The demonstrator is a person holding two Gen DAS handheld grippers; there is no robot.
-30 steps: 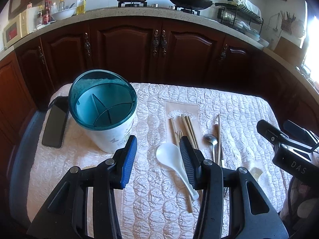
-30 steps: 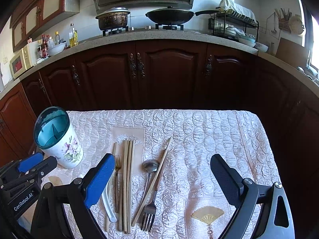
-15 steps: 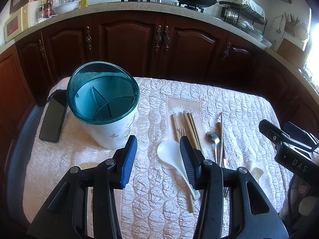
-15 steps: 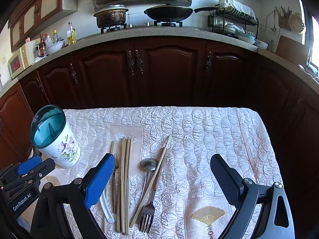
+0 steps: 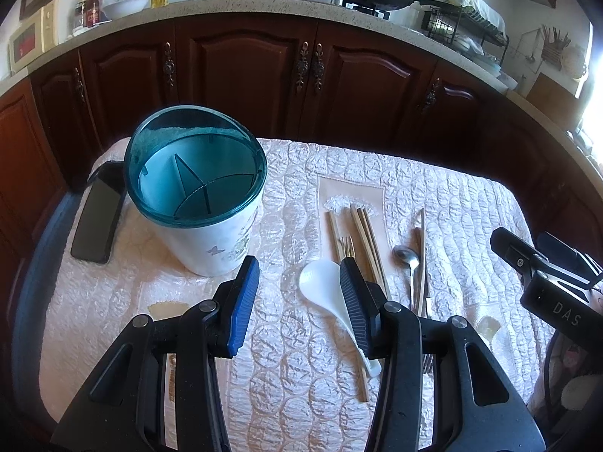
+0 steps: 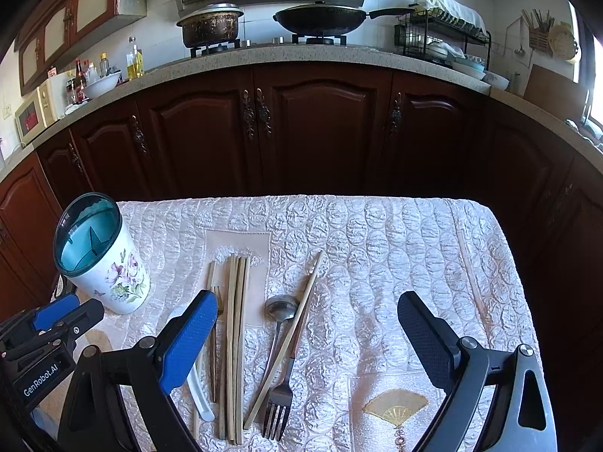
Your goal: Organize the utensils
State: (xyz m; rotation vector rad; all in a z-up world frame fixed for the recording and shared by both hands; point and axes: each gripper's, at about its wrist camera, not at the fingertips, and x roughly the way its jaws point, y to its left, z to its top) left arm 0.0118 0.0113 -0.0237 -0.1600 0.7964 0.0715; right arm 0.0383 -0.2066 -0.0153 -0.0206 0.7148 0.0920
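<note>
A white flowered utensil holder with a teal divided rim stands on the left of the table; it also shows in the right wrist view. A white ceramic spoon, wooden chopsticks, a small gold fork, a metal spoon and a dark fork lie in the middle. My left gripper is open and empty, above the cloth just left of the white spoon. My right gripper is wide open and empty, above the metal spoon and fork.
A black phone lies left of the holder. The table carries a quilted white cloth. Dark wooden cabinets and a counter with a pot and a wok stand behind the table.
Both views have shifted slightly: the cameras tilted a little down and the table sits lower and nearer. Both grippers stay open and empty. No utensil has moved.
</note>
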